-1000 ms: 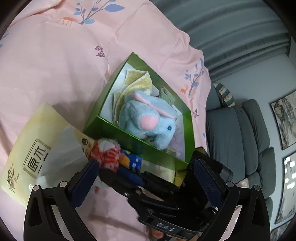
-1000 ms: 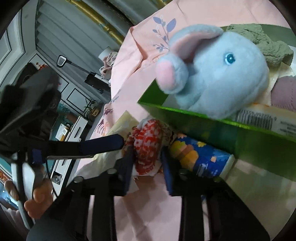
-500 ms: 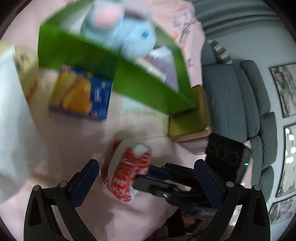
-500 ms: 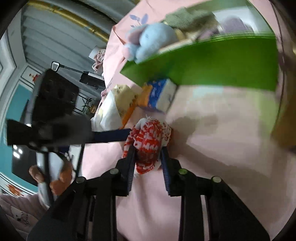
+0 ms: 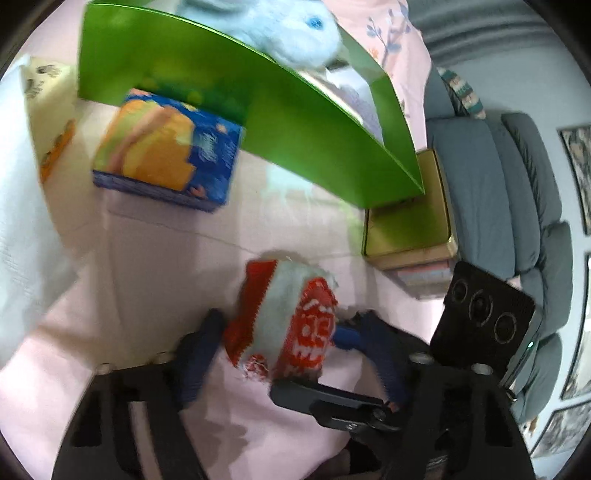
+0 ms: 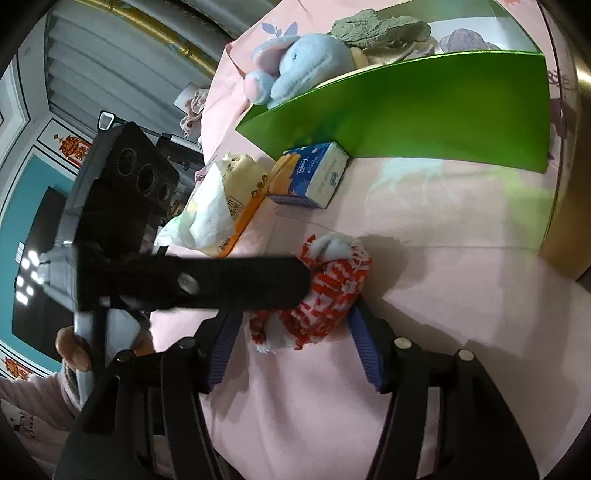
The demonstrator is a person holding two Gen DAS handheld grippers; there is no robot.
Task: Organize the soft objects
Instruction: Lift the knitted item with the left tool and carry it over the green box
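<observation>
A red-and-white knitted sock bundle [image 5: 284, 325] [image 6: 325, 295] lies on the pink sheet. My left gripper [image 5: 291, 350] has closed in on it, fingers at both its sides. My right gripper [image 6: 295, 343] is open around the same bundle, its pads apart from it. A green box [image 5: 258, 99] [image 6: 424, 110] holds a blue plush elephant [image 5: 280, 29] [image 6: 303, 66] and folded cloths [image 6: 380, 29].
A blue tissue pack [image 5: 166, 147] [image 6: 310, 177] lies against the box's front wall. A yellow tissue pack [image 6: 225, 199] with white tissue [image 5: 22, 221] is beside it. A gold tin [image 5: 406, 229] stands right of the box. A grey sofa [image 5: 498, 184] is beyond.
The right gripper carried the sock bundle away from the box front, then opened. The left gripper came down over the bundle and narrowed onto it.
</observation>
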